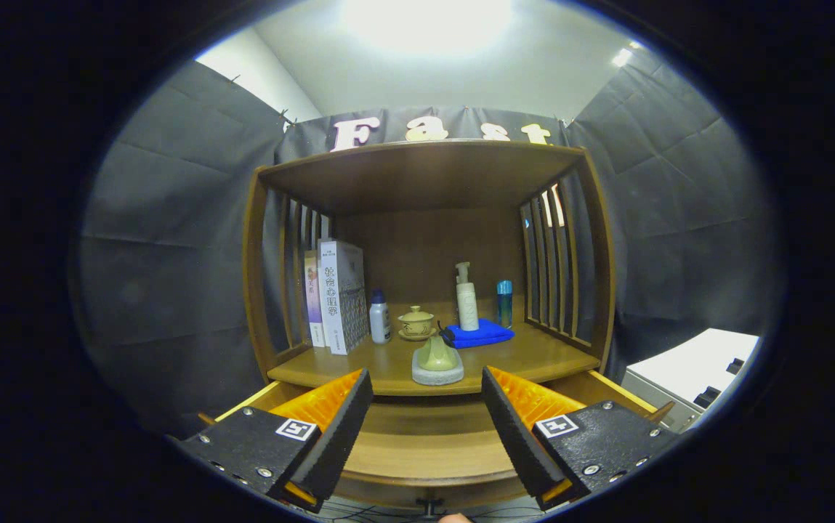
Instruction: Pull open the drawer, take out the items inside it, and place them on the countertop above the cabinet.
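The claw (pixel 426 421) gapes empty over the pulled-out drawer (pixel 424 450), whose visible floor looks bare. Just beyond, on the bench (pixel 533 356), sits the green ornament on its stone base (pixel 437 362) — likely heavy, brittle — grip the base.

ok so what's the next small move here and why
Probably tip the gripper down to look into the drawer. Its fingers are open and empty above the pulled-out drawer, the visible drawer floor looks bare, and a green piece on a grey base already sits at the countertop edge.
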`<state>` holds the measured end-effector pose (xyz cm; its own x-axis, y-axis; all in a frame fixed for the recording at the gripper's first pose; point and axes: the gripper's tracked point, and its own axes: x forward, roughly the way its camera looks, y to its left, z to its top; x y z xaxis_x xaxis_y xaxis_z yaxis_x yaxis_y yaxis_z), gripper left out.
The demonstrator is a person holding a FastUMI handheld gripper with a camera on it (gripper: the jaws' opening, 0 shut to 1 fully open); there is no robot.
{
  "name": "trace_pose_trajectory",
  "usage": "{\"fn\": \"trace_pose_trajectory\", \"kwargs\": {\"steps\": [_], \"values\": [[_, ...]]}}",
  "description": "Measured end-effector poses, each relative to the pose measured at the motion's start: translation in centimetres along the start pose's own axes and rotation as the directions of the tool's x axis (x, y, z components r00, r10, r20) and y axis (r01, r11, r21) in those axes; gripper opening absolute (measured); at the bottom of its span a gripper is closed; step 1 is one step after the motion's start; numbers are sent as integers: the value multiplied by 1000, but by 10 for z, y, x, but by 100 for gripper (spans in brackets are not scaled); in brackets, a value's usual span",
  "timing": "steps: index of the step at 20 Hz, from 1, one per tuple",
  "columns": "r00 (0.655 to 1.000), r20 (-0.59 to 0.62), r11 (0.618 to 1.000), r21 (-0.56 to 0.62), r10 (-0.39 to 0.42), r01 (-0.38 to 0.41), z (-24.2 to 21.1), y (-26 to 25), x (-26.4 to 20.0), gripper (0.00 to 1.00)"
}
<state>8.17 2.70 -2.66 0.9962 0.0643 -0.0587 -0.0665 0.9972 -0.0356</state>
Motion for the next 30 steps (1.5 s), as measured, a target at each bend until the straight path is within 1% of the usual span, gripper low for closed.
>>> {"fn": "trace_pose_trajectory", "kwargs": {"steps": [6, 10, 14, 22, 30], "values": [[1000, 25, 1000, 9, 7, -7, -21, 5, -36, 94], [1000, 8, 1000, 4, 5, -5, -49, 7, -53, 94], [1000, -18, 1000, -4, 22, -22, -76, 12, -64, 94], [998, -59, 1000, 0, 7, -7, -124, 17, -70, 94], [993, -115, 999, -26, -29, 26, -167, 9, -57, 94]]}}
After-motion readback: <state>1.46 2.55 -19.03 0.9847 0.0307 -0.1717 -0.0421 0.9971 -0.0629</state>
